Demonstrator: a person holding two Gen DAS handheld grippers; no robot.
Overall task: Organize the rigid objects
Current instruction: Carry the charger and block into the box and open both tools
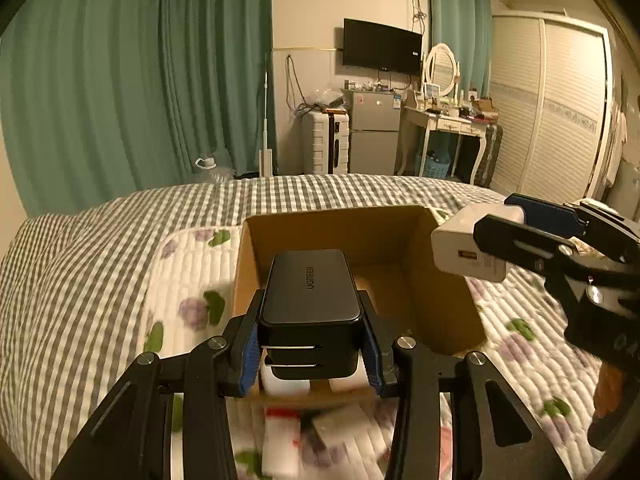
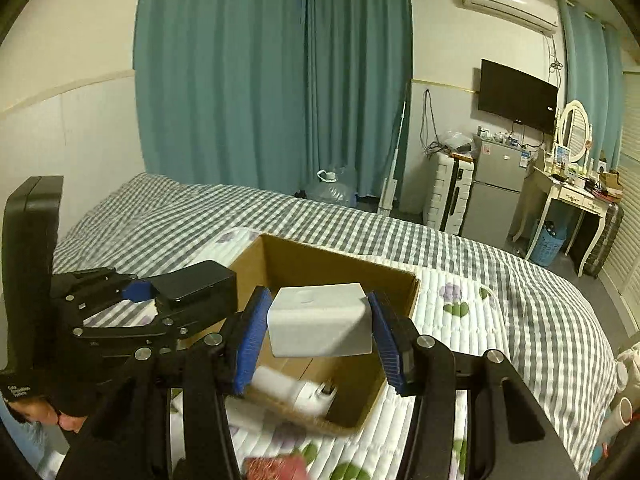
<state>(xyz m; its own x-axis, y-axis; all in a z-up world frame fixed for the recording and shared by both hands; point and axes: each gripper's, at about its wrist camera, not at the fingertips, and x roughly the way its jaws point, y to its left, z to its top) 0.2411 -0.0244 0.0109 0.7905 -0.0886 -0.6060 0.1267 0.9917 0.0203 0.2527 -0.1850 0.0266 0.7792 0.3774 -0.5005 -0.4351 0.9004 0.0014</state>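
2 chargers hang over the box (image 1: pixel 404 240) ready to drop in: the left gripper (image 1: pixel 310 344) is clamped on the black charger (image 1: pixel 310 288), the right gripper (image 2: pixel 318 332) on the white charger (image 2: pixel 320 320).

Left gripper (image 1: pixel 310 344) level, pointing forward, blue-padded fingers (image 1: pixel 247 360) clamped on a black charger (image 1: pixel 310 300). Right gripper (image 2: pixel 320 340) just beside it, angled inward, clamped on a white charger (image 2: pixel 320 320).
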